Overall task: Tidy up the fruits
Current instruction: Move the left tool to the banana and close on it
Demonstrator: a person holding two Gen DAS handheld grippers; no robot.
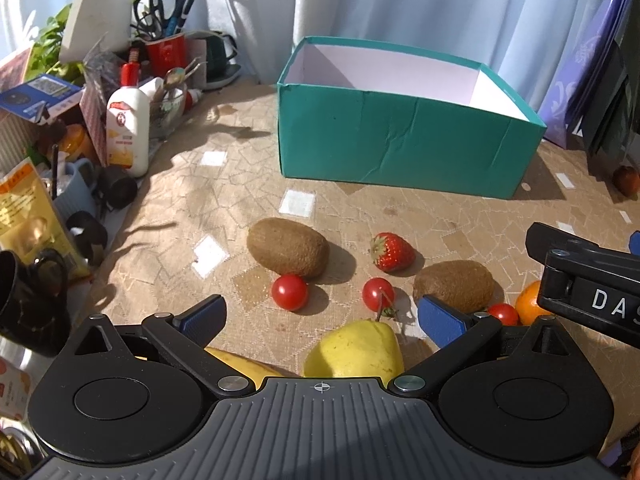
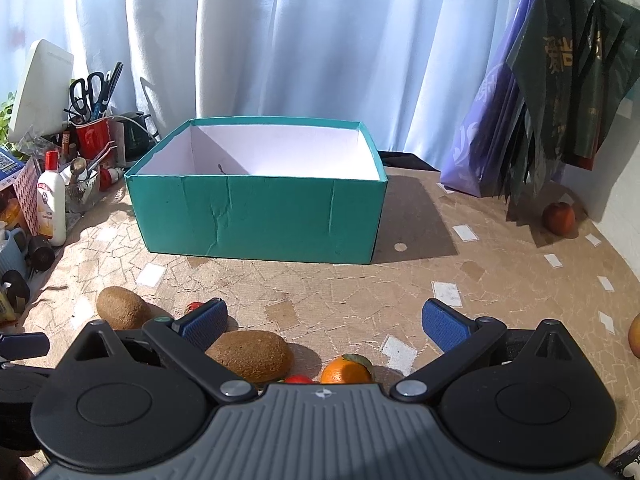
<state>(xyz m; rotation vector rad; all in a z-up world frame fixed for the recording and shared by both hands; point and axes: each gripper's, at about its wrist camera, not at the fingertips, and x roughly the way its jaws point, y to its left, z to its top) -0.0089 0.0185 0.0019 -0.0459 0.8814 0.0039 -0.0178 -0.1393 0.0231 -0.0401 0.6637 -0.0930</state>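
Note:
A teal box with a white inside stands open at the back of the table; it also shows in the right wrist view. In the left wrist view two kiwis, a strawberry, three cherry tomatoes, a yellow pear, a banana and an orange lie in front of it. My left gripper is open above the pear. My right gripper is open above a kiwi and the orange; its body shows in the left wrist view.
Clutter fills the left edge: a white bottle, a red cup of scissors and pens, mugs and packets. Purple and dark bags hang at the right with a red fruit below. A white curtain stands behind.

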